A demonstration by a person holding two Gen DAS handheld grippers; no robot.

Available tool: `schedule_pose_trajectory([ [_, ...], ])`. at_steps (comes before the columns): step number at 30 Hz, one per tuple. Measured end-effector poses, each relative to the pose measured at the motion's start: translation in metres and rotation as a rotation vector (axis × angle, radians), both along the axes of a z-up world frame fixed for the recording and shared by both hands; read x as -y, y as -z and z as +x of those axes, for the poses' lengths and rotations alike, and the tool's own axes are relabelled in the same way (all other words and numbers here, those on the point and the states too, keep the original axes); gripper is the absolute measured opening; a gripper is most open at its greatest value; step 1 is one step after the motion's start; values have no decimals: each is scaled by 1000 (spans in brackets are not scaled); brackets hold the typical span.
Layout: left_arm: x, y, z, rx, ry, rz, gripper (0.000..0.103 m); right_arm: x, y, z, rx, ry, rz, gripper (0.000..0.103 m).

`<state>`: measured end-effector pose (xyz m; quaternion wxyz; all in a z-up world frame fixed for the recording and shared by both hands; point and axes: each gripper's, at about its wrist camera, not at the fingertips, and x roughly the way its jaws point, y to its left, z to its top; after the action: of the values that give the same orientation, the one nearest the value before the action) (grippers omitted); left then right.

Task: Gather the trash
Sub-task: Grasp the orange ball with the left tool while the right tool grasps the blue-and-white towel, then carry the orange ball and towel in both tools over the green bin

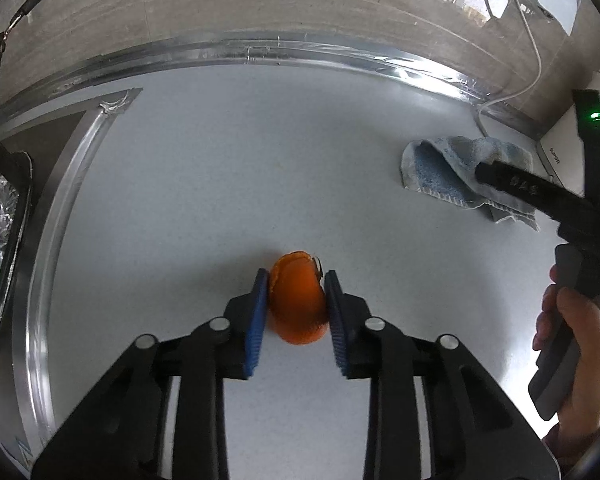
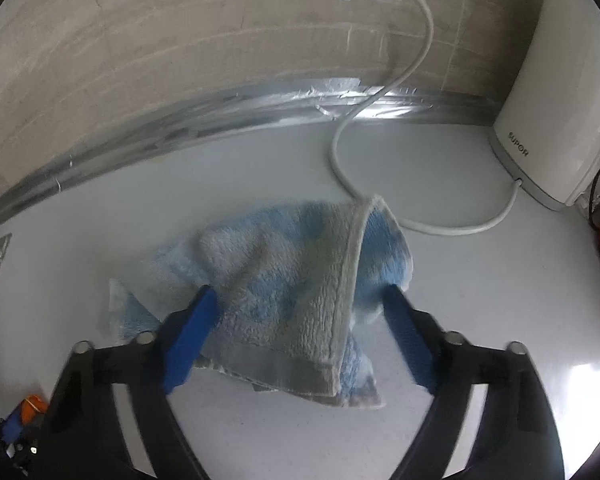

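An orange peel lies on the white counter, and my left gripper is shut on it, a blue pad pressing each side. The same peel shows as a small orange patch at the lower left of the right wrist view. A crumpled blue-and-grey towel lies further right on the counter. My right gripper stands astride it, jaws open, blue pads at either flank of the cloth without squeezing it. From the left wrist view, the right gripper's dark finger lies over that towel.
A foil-lined tray sits at the far left. Silver foil tape runs along the foot of the tiled wall. A white appliance stands at the back right, its white cable looping behind the towel. A person's hand holds the right gripper.
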<state>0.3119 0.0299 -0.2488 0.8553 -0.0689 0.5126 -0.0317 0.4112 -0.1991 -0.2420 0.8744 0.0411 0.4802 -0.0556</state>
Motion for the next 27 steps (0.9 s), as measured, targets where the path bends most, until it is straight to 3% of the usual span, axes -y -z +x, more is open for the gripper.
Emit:
schedule_pose_trajectory([
  [3, -1, -3, -3, 4, 10, -11, 24, 3, 2, -2, 11, 3, 18, 50],
  [5, 0, -6, -4, 14, 15, 1, 24, 5, 1, -3, 20, -4, 36, 26],
  [17, 3, -27, -21, 55, 51, -6, 23, 14, -23, -35, 81, -20, 90, 22],
  [27, 12, -49, -77, 68, 102, -3, 23, 15, -60, -129, 111, -33, 115, 22],
])
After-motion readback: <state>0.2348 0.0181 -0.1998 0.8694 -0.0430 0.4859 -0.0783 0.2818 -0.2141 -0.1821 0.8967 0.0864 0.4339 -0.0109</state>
